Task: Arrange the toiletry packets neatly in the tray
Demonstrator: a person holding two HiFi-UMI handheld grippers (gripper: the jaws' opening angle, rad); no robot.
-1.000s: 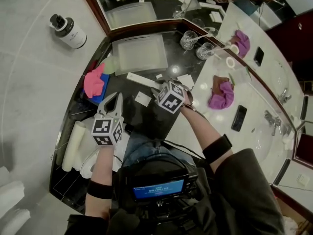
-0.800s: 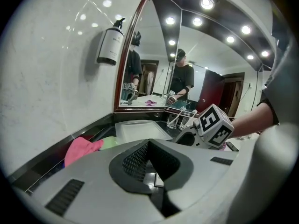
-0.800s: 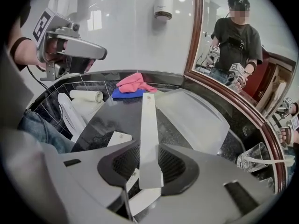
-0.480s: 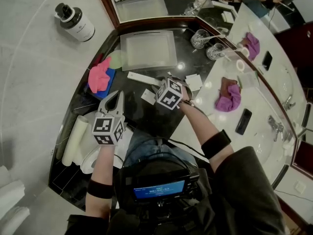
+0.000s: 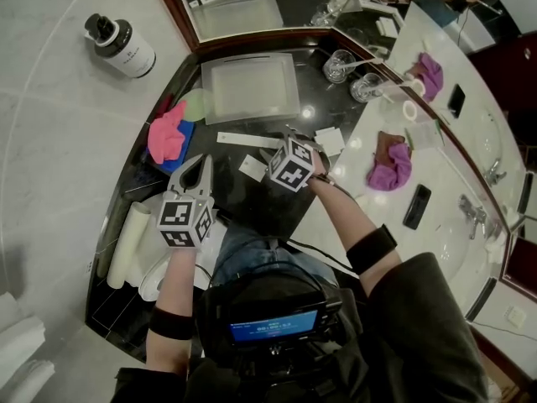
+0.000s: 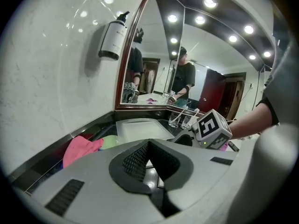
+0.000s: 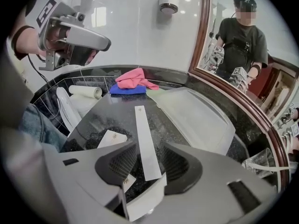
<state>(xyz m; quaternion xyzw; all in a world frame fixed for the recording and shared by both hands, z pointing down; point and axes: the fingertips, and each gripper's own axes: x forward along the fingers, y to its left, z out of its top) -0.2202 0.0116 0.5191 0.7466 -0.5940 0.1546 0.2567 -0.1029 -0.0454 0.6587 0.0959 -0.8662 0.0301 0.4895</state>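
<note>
A black granite counter point(image 5: 262, 198) fills a corner beneath a wood-framed mirror point(image 5: 239, 11). The pale marble wall point(image 5: 59, 133) on the left carries a soap dispenser point(image 5: 122, 45). To the right is a white vanity point(image 5: 440, 183) with a faucet point(image 5: 470, 212). Ceiling spotlights point(image 6: 210, 1) shine overhead.

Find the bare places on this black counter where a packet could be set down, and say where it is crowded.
The tray is empty throughout. Bare counter also lies between the pink cloth and the long packet. Crowded: the middle, where small packets cluster.
</note>
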